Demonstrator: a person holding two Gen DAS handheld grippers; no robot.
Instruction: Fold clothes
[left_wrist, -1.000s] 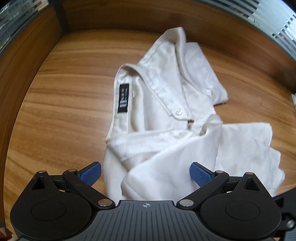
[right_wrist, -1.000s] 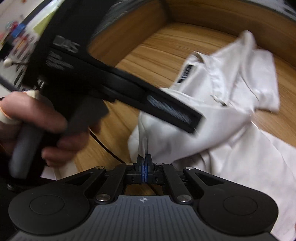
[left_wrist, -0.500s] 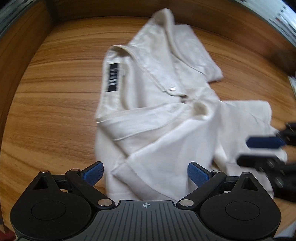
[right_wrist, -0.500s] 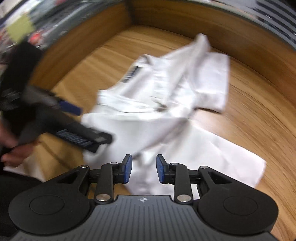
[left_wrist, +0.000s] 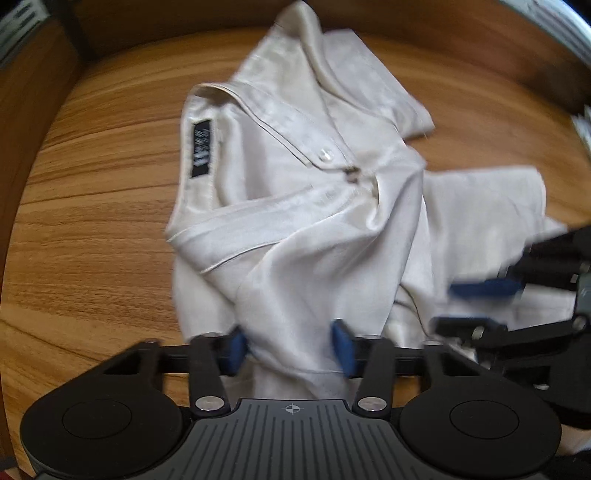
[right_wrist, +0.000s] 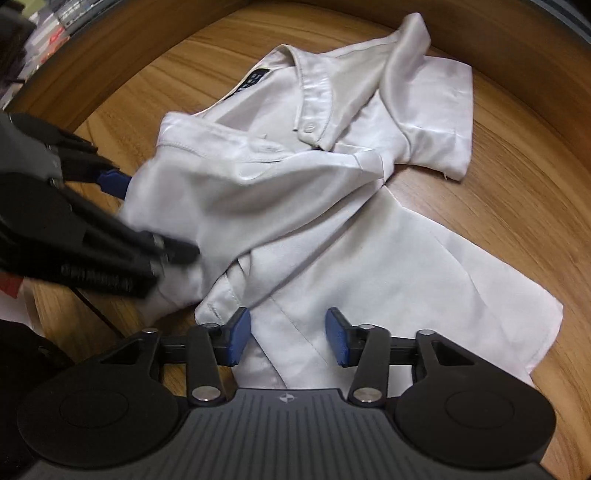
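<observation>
A crumpled white short-sleeved shirt (left_wrist: 306, 206) with a black neck label lies on the wooden table (left_wrist: 92, 221); it also shows in the right wrist view (right_wrist: 295, 192). My left gripper (left_wrist: 288, 349) is open, its blue pads on either side of a fold at the shirt's near edge. My right gripper (right_wrist: 288, 341) is open over the shirt's lower hem, with cloth between the pads. Each gripper appears in the other's view: the right one (left_wrist: 476, 302) at the right, the left one (right_wrist: 147, 218) at the left.
A raised wooden rim (right_wrist: 517, 44) runs round the table's far side. White paper (right_wrist: 14, 310) lies at the near left edge in the right wrist view. A thin black cable (right_wrist: 96, 310) runs beneath the left gripper.
My right gripper went from shut to open and moved right, over the shirt's hem. My left gripper's pads have narrowed around the shirt's near fold. The shirt shifted a little.
</observation>
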